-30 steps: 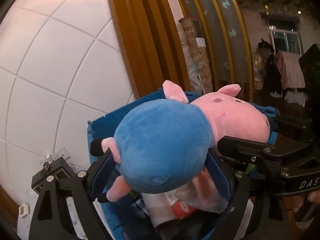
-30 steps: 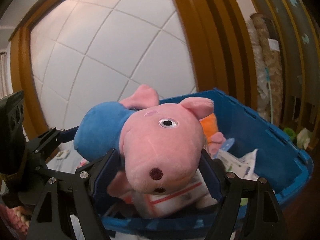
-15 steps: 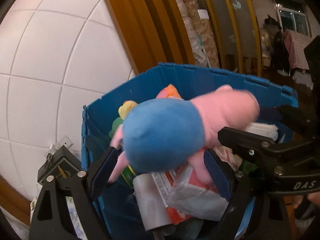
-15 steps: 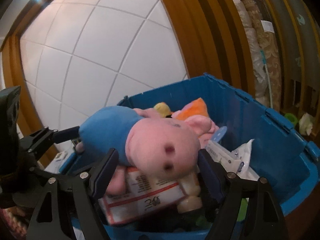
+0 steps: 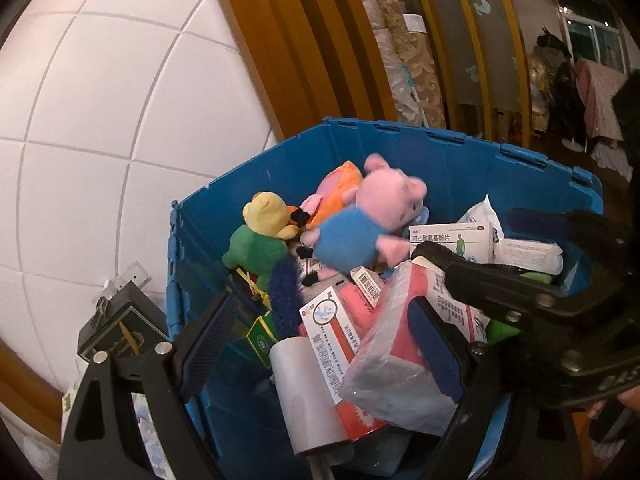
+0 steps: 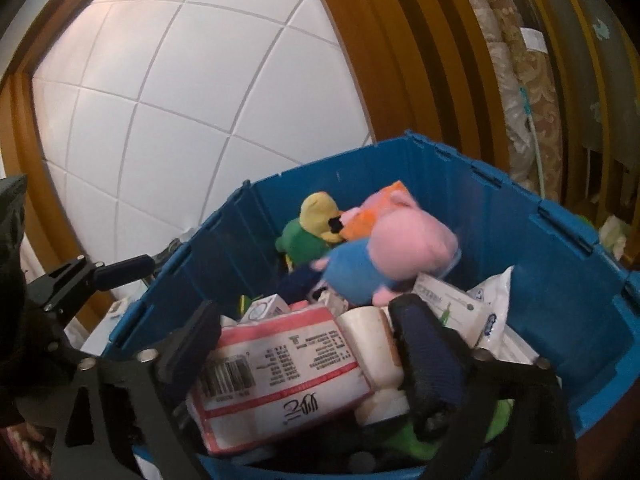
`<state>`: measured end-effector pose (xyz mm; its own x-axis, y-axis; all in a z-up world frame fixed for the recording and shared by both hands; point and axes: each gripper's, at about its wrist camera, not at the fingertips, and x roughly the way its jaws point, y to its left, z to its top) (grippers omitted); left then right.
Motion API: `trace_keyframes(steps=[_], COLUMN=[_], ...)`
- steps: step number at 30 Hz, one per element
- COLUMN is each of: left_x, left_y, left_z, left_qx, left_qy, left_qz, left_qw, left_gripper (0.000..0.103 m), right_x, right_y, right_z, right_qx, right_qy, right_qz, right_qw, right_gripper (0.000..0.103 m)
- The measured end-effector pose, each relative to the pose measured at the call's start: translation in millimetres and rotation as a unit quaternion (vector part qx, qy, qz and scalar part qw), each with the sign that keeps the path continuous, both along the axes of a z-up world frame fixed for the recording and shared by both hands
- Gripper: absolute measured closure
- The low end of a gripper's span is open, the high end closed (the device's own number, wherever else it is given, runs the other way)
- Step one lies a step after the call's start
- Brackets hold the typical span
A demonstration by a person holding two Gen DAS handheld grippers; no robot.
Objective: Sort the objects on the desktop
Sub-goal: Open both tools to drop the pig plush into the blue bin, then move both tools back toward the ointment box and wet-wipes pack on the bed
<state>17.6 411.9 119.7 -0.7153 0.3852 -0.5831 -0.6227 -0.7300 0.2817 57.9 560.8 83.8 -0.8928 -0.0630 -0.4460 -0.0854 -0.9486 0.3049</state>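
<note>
Left wrist view: the left gripper stands wide and empty above the blue crate, where the pig plush lies among boxes beside a green-and-yellow plush. Right wrist view: the right gripper is opening, nothing between its jaws. The pig plush looks light, soft and non-fragile, best gripped across its blue body.
</note>
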Motion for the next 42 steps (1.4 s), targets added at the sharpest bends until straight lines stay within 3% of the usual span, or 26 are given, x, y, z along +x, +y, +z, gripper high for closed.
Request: trace_keyframes(steps=[11, 24, 35, 42], left_x=[14, 21, -2, -27], left_y=[-43, -129, -233, -316], left_z=[13, 18, -9, -27], left_qx=[0.064, 0.158, 0.184, 0.191], left_qy=[0.031, 0.044, 0.007, -0.018], left_qz=[0.021, 0.076, 0.122, 0.168], left_qw=[0.9972, 0.9836, 0.9752, 0.9669], left_gripper=[0.014, 0.008, 0.008, 0.008], right_x=[18, 29, 9, -15], right_y=[-14, -66, -160, -238], right_z=[18, 31, 46, 47], right_qx=[0.023, 0.046, 0.076, 0.099], right_qy=[0.039, 0.053, 0.070, 0.053], right_qz=[-0.013, -0.005, 0.019, 0.056], right_qw=[0.999, 0.998, 0.994, 0.992], right_gripper=[0.000, 0.000, 0.000, 0.000])
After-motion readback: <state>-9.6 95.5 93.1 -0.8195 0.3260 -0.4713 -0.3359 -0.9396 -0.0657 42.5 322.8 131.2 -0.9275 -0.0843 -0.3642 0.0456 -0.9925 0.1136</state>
